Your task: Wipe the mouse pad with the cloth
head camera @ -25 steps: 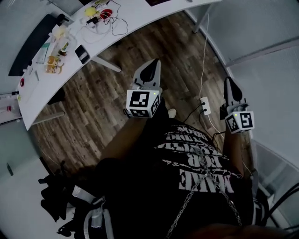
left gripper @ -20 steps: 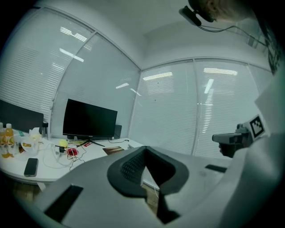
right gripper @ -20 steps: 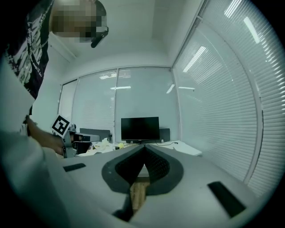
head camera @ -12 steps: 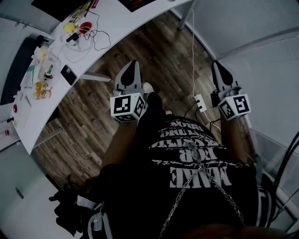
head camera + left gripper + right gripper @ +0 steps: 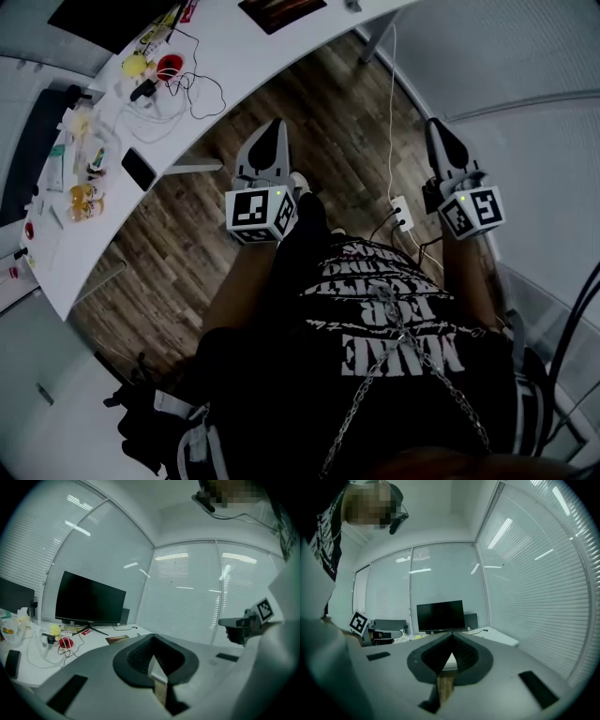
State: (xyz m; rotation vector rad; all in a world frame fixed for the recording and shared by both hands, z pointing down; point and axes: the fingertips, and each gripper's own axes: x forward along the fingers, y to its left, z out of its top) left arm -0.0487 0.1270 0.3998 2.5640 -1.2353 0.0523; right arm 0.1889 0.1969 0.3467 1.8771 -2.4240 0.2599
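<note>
Mouse pad (image 5: 281, 11): flat brown rectangle on the white counter (image 5: 234, 66), toward its right end and back from the near edge. In the left gripper view the pad (image 5: 117, 639) lies just right of the monitor (image 5: 89, 597) foot. Neither claw is touching it.

Left claw (image 5: 275, 127): pressed together, nothing between the pads. It is held over the wood floor (image 5: 337, 112), with the tip just short of the counter's near edge. Its own view (image 5: 152, 635) shows the tips meeting, with only counter and floor visible through the gap below them.

Right claw (image 5: 436, 127): also pressed together and empty. It is over the floor beyond the counter's right end, near the wall, well apart from the left claw. Its own view (image 5: 452, 634) shows the tips meeting.

On the counter toward its left end:
- a yellow thing (image 5: 134, 64) beside a red round thing (image 5: 169, 67)
- tangled cables (image 5: 202, 89)
- a black phone (image 5: 139, 169) near the near edge

All of these are well apart from the pad.

On the floor, a white power strip (image 5: 403, 211) lies between the two claws, close to the person's black printed shirt (image 5: 394, 319).
</note>
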